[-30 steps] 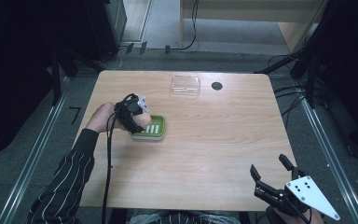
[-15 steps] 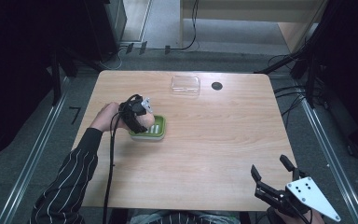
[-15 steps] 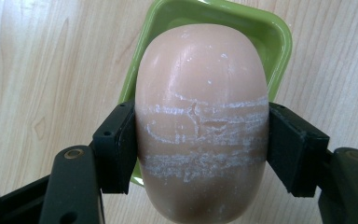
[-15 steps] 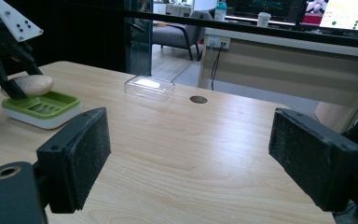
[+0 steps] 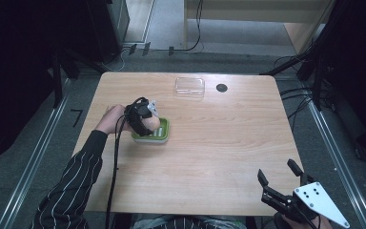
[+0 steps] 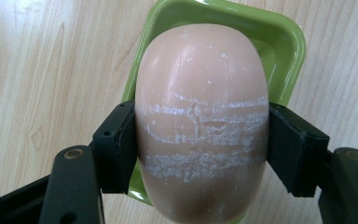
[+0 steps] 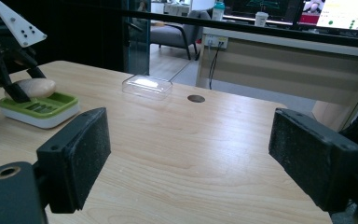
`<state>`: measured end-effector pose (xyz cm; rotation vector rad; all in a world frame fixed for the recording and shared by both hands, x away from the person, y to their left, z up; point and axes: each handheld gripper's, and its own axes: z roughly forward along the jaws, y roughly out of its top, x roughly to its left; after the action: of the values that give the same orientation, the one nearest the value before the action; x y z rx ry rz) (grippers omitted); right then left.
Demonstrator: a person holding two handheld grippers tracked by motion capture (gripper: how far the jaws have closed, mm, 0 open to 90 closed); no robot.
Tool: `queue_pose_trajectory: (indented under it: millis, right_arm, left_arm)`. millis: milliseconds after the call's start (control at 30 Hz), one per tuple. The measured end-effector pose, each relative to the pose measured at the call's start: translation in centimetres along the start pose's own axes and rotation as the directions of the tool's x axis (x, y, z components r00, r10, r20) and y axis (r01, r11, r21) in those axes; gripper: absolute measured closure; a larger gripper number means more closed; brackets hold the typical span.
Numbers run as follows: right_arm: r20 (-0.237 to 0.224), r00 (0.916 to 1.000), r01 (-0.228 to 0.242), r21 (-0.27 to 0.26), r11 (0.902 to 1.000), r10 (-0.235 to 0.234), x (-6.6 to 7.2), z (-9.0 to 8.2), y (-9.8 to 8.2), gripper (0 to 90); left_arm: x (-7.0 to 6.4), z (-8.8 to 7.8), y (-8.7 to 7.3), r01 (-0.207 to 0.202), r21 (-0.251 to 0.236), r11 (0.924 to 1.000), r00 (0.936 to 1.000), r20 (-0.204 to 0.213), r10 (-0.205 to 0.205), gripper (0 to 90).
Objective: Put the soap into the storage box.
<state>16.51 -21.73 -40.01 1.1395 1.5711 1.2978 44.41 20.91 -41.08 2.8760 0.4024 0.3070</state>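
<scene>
On pale wooden table (image 5: 219,143), dark room

No text, label, brand or number can be read on anything here. The soap bar (image 6: 200,121) carries only white scuff lines, no stamped name. The green dish (image 6: 279,46) and the clear lid (image 5: 189,87) are unmarked. In the right gripper view a lit screen (image 7: 347,13) sits at about one o'clock, beyond the table; it bears rows of dots and lines of writing, too small and blurred to make out.
</scene>
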Motion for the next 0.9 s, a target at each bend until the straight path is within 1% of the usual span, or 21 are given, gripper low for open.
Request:
queue_pose_trajectory:
  millis: [33,100,167,200,300,367,433,533,600,700,833,900]
  right_arm:
    - [0.000,1.0000,0.001,0.001,1.0000,-0.001,0.0,0.0,0.0,13.2]
    - [0.001,1.0000,0.002,0.001,1.0000,-0.002,0.0,0.0,0.0,13.2]
    - [0.001,1.0000,0.002,0.000,1.0000,-0.002,0.0,0.0,0.0,13.3]
    - [0.003,1.0000,0.003,-0.001,1.0000,-0.003,-0.1,-0.1,0.0,13.2]
    - [0.004,1.0000,0.003,-0.001,1.0000,-0.003,-0.1,-0.1,0.0,13.2]
    - [0.005,1.0000,0.003,-0.001,1.0000,-0.003,-0.1,-0.1,0.0,13.3]
    - [0.005,1.0000,-0.001,0.000,1.0000,0.001,-0.1,-0.2,0.0,13.3]
    - [0.006,1.0000,0.000,0.000,1.0000,0.000,-0.1,-0.2,0.0,13.2]
    - [0.006,1.0000,0.001,-0.001,1.0000,-0.001,-0.1,-0.2,0.0,13.3]
    - [0.007,1.0000,0.001,-0.001,1.0000,-0.001,-0.1,-0.2,-0.1,13.2]
    - [0.007,1.0000,0.001,-0.001,1.0000,-0.001,-0.1,-0.2,-0.1,13.3]
    - [0.007,1.0000,0.000,0.000,1.0000,0.000,-0.1,-0.2,-0.1,13.3]
  left_arm:
    - [0.0,0.1,0.0,0.003,0.000,1.0000,1.0000,0.003,-0.003,33.4]
    - [0.1,0.3,0.1,-0.004,0.007,1.0000,1.0000,0.002,0.004,33.4]
    - [0.1,0.5,0.1,0.004,0.007,1.0000,1.0000,0.005,-0.004,33.4]
    - [0.1,0.6,0.1,-0.003,0.013,0.9999,1.0000,0.006,0.003,33.3]
    - [0.1,0.8,0.2,0.001,0.009,1.0000,1.0000,0.004,-0.001,33.3]
    - [0.2,1.0,0.2,0.000,0.018,0.9998,1.0000,-0.004,0.000,33.4]
    - [0.2,1.2,0.2,0.011,0.009,0.9999,0.9999,0.001,-0.011,33.3]
    - [0.4,1.4,0.1,0.006,0.014,0.9999,1.0000,0.001,-0.006,33.3]
    - [0.4,1.5,0.1,0.013,0.015,0.9998,0.9999,-0.001,-0.013,33.3]
    - [0.4,1.8,0.2,0.009,0.013,0.9999,0.9999,0.005,-0.009,33.3]
    - [0.4,2.1,0.2,0.018,0.016,0.9997,0.9998,0.009,-0.018,33.2]
    - [0.5,2.2,0.2,0.024,0.016,0.9996,0.9995,0.017,-0.025,33.2]
